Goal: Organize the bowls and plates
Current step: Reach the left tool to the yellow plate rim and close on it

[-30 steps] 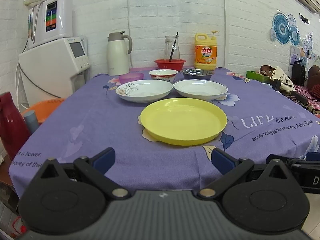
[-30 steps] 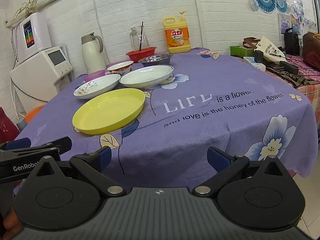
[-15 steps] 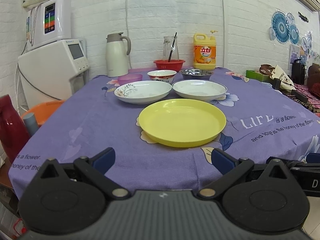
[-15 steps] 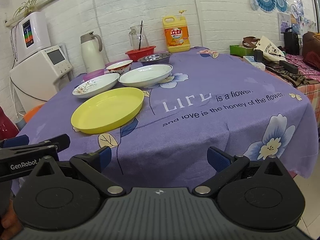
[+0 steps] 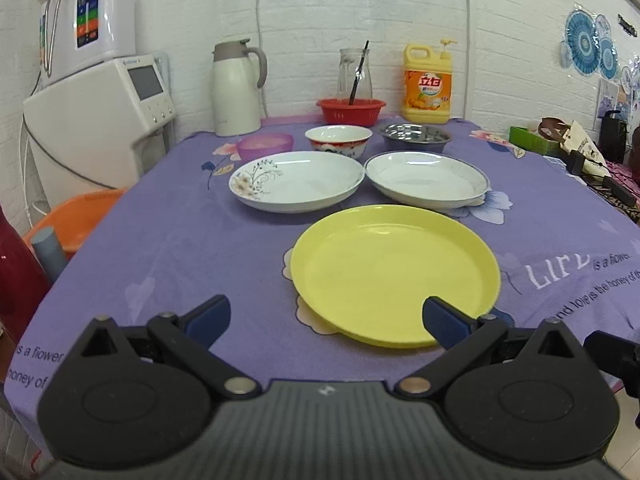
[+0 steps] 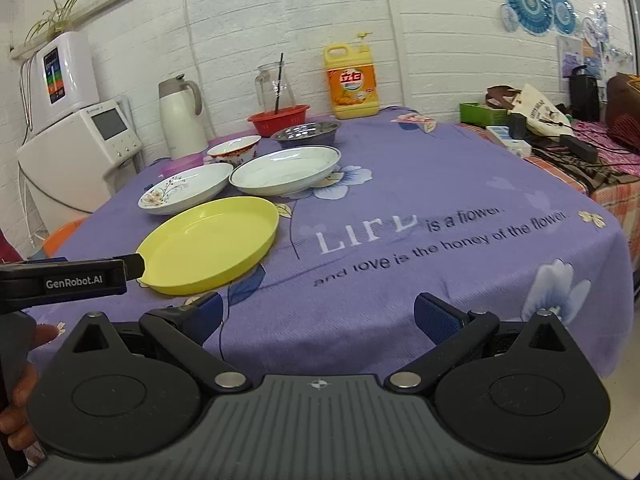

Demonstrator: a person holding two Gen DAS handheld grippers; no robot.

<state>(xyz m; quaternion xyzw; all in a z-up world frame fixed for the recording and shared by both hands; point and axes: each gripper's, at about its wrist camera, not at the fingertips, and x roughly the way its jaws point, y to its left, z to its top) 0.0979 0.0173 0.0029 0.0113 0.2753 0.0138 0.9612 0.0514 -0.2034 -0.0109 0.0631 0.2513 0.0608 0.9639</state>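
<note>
Nothing stacked yet: left gripper [image 5: 326,316] and right gripper [image 6: 318,314] both wide open and empty, yellow plate [image 5: 394,274] just ahead of left fingertips, two white plates [image 5: 298,180] and bowls [image 5: 338,141] beyond, all separate.

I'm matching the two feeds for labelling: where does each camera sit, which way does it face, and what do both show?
Left wrist: sits on the left gripper, facing across the purple table toward the brick wall; its open fingers frame the yellow plate.
Right wrist: sits on the right gripper, further right, facing the same way; its open fingers, the left gripper's finger and a hand show.
Shared: yellow plate, floral plate, detergent bottle.
</note>
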